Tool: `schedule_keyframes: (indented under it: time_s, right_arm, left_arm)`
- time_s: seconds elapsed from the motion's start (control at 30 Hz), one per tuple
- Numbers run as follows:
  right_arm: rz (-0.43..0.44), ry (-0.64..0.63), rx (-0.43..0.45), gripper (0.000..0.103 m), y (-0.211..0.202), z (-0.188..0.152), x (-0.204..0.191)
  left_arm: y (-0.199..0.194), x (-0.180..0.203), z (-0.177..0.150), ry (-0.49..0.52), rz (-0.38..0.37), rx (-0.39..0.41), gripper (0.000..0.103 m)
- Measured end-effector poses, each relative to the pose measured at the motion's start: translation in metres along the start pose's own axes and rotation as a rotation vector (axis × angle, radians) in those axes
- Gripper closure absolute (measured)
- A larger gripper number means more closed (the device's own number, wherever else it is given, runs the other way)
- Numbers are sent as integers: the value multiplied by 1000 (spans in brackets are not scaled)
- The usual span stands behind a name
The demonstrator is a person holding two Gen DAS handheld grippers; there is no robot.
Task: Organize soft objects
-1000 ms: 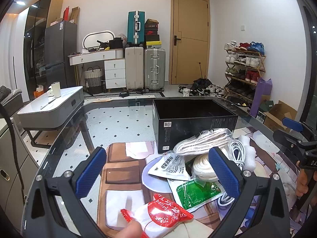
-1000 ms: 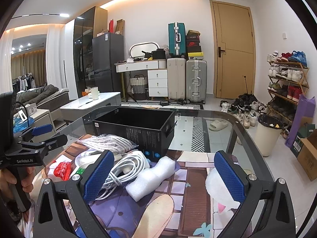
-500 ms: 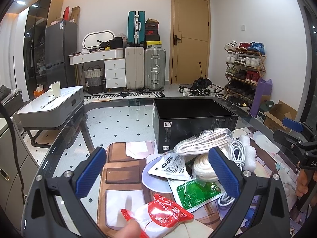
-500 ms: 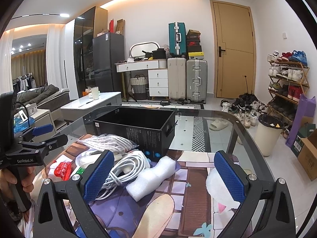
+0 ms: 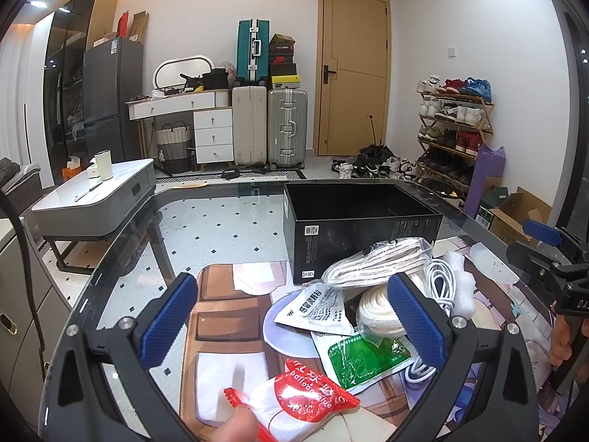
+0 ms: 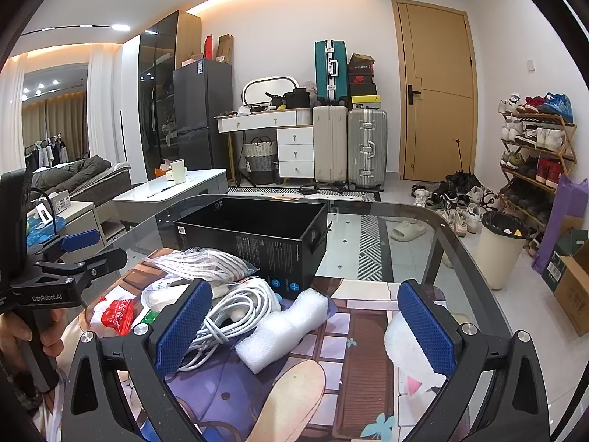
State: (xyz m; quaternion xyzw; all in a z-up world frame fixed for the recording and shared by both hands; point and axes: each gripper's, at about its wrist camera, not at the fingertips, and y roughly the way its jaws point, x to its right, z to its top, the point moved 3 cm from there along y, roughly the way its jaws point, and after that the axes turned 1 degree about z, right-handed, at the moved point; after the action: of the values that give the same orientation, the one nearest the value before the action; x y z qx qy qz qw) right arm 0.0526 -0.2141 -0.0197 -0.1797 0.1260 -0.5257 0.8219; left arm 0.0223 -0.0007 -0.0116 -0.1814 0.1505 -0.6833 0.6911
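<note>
In the left wrist view, our left tongs (image 5: 291, 316) hang spread wide and empty above the glass worktop (image 5: 121, 269), unchanged from a second ago; nothing has shifted, so the sorting has not begun. The soft pile lies ahead: a red balloon packet (image 5: 313, 401) at six o'clock, a green sachet (image 5: 364, 357) and a white medicine pouch (image 5: 318, 307) toward four, a bagged white rope (image 5: 375, 261) at two, all just short of the open black box (image 5: 353, 217) at one o'clock. In the right wrist view, our right tongs (image 6: 303, 326) are likewise parted and holding nothing, as before, over a coiled white cable (image 6: 235, 309) at ten o'clock and a foam roll (image 6: 283, 328) dead centre, the cable touching the foam. We judge the box the likely destination, still empty.
</note>
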Motion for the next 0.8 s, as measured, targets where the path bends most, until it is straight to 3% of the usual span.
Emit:
schedule_keyframes:
  time_s: [0.8]
  right_arm:
    - [3, -4, -3, 0, 1, -1, -2]
  left_arm:
    - [0, 0, 0, 0, -1, 2, 0]
